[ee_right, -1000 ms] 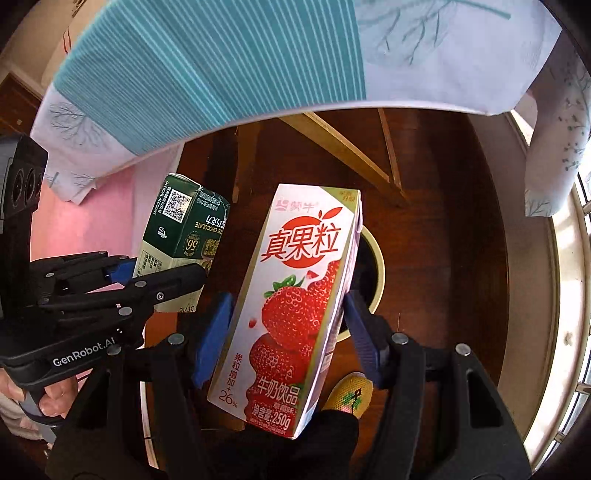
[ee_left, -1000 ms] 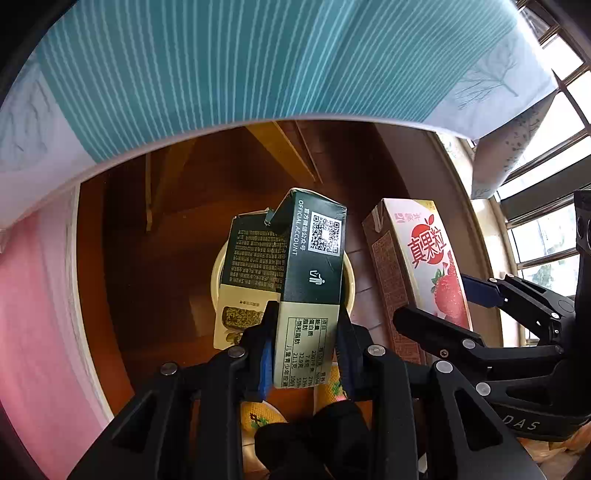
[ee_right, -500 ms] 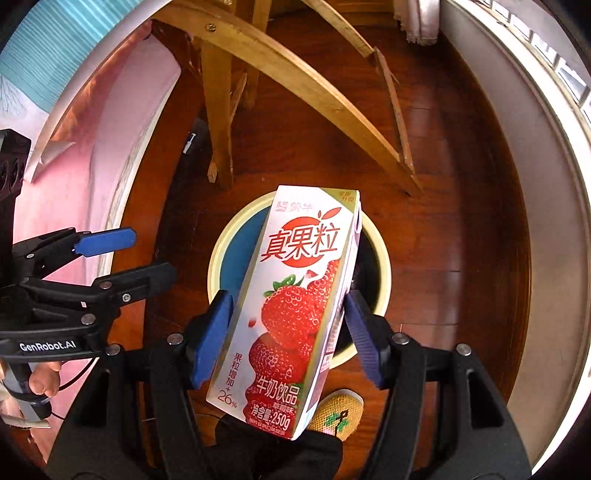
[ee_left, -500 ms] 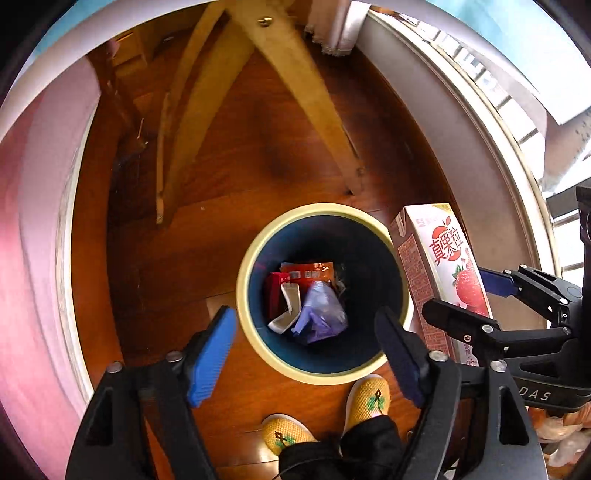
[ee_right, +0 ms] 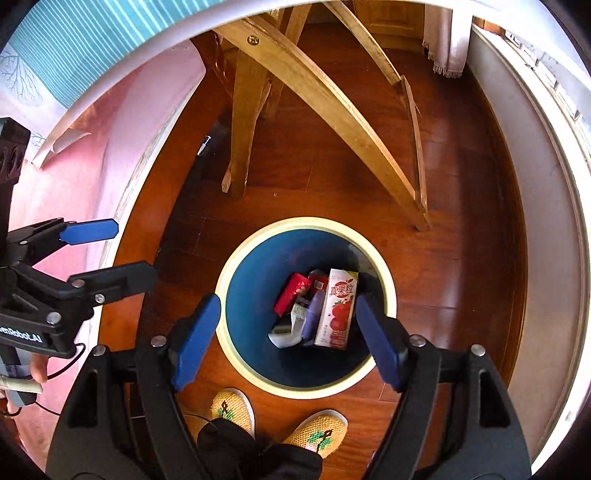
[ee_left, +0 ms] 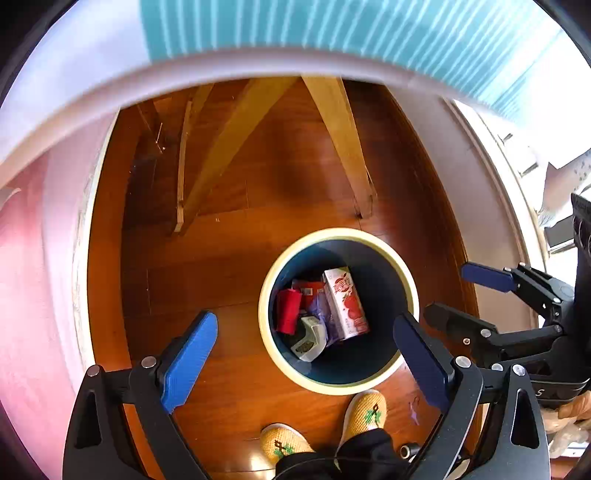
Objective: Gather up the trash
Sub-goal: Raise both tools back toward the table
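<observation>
A round bin with a cream rim (ee_left: 406,280) (ee_right: 388,288) and dark blue inside stands on the wooden floor below both grippers. In it lie the strawberry milk carton (ee_left: 345,302) (ee_right: 338,310), the green-and-white carton (ee_left: 308,338) (ee_right: 288,330), a red packet (ee_left: 286,310) (ee_right: 291,293) and a purple wrapper (ee_right: 312,317). My left gripper (ee_left: 306,350) is open and empty above the bin's left side. My right gripper (ee_right: 284,339) is open and empty straight above the bin. Each gripper shows in the other's view, the right one (ee_left: 480,295) and the left one (ee_right: 107,247).
Wooden table legs (ee_right: 325,103) (ee_left: 343,140) stand just beyond the bin. A teal striped tablecloth (ee_left: 332,26) hangs overhead. A pink cloth (ee_right: 92,155) is on the left, a pale wall (ee_right: 539,206) on the right. The person's yellow shoes (ee_right: 317,432) (ee_left: 362,410) are next to the bin.
The left gripper opened and dropped the green carton into the bin a second ago. The right gripper has now opened too, and the strawberry carton lies in the bin.
</observation>
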Available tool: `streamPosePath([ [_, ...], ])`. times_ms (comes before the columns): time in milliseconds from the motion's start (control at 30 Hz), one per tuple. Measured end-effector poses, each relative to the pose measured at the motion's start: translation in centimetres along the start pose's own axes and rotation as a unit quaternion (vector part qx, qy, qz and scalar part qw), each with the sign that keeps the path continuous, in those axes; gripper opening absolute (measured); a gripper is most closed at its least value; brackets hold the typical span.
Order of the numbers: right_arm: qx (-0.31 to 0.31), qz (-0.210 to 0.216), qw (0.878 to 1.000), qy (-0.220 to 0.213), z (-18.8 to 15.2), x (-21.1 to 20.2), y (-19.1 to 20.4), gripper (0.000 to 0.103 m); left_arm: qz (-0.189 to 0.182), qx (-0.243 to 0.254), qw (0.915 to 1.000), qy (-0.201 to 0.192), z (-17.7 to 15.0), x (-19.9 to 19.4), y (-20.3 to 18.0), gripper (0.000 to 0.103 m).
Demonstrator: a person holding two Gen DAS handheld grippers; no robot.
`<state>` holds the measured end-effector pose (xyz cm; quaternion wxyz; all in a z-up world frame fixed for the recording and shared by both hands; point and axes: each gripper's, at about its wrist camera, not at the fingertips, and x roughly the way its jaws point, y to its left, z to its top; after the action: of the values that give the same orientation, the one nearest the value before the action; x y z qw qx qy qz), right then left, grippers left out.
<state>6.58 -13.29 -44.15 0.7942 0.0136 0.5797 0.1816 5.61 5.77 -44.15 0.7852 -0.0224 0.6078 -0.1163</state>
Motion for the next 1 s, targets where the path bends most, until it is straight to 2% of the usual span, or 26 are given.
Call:
streamPosePath([
  [267,0.011,-0.001,1.000,0.001,0.5,-2.9,0.7,0.073,-0.006,0.002,0.9999,-0.011,0.5,-3.2,-1.2,0.098],
  [500,0.020,0.001,1.000,-0.001,1.2,-7.3,1.8,0.073,0.006,-0.002,0.9997,-0.023,1.2,-7.7,-2.4,0.098],
  [700,0.016,0.001,1.000,-0.012,2.3,-13.2,3.4,0.073,0.009,-0.019,0.9990,-0.040,1.8,-13.8,-3.1,0.098],
  [1000,0.013,0.014,0.999,-0.050,4.0,-23.8,5.2,0.073,0.012,-0.034,0.9968,-0.071,2.5,-25.3,-5.4,0.098],
])
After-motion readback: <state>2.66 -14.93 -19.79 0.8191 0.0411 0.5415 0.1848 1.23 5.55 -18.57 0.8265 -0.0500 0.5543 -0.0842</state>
